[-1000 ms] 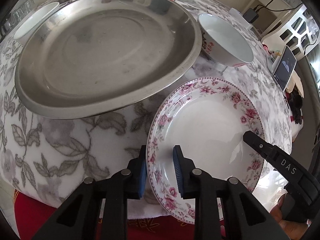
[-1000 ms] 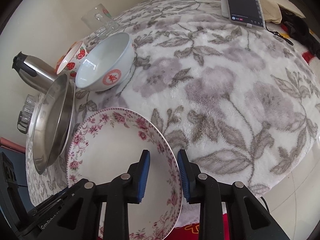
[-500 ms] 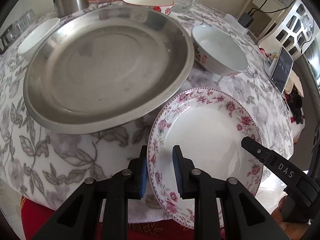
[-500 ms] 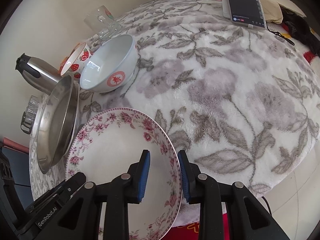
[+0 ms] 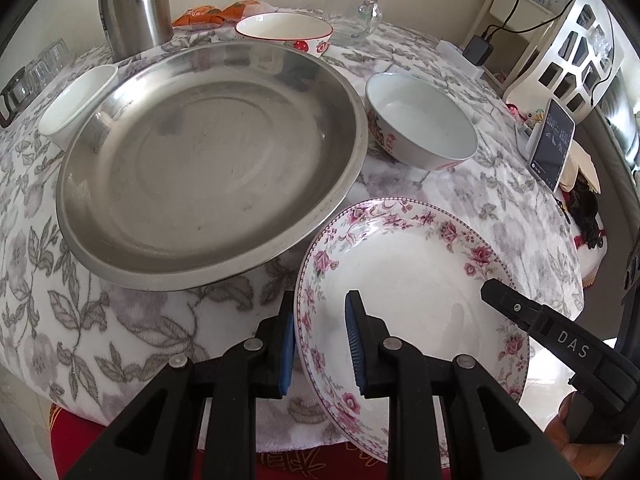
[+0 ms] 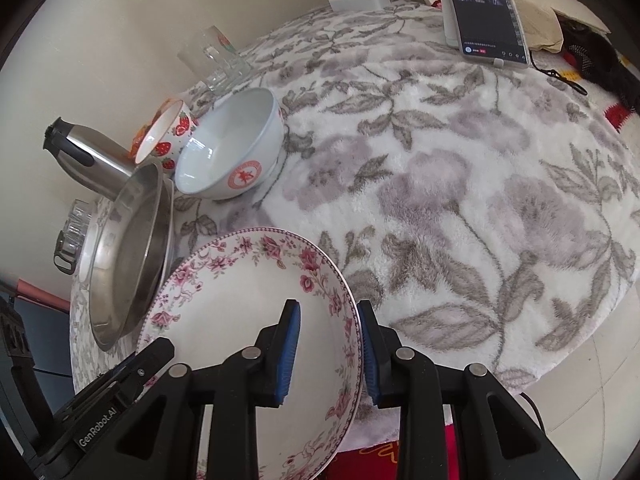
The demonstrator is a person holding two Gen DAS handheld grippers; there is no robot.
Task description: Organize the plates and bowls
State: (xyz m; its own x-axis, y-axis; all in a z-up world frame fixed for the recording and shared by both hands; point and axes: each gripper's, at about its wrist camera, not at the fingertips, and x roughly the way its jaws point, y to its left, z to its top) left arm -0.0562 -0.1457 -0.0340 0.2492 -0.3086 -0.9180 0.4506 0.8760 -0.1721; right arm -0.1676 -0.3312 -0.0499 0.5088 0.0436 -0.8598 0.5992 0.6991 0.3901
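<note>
Left wrist view: the left gripper (image 5: pixel 320 340) and right gripper (image 6: pixel 329 354) straddle opposite rims of the floral plate (image 5: pixel 404 280), jaws not visibly clamped. Next, likely lift it onto the steel tray (image 5: pixel 208 160) ahead-left.

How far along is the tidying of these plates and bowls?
Nothing looks stacked yet. In hand: both the left gripper and right gripper straddle opposite rims of the floral plate, beside the steel tray. Left: the white bowl, strawberry bowl and small bowl sit scattered.
</note>
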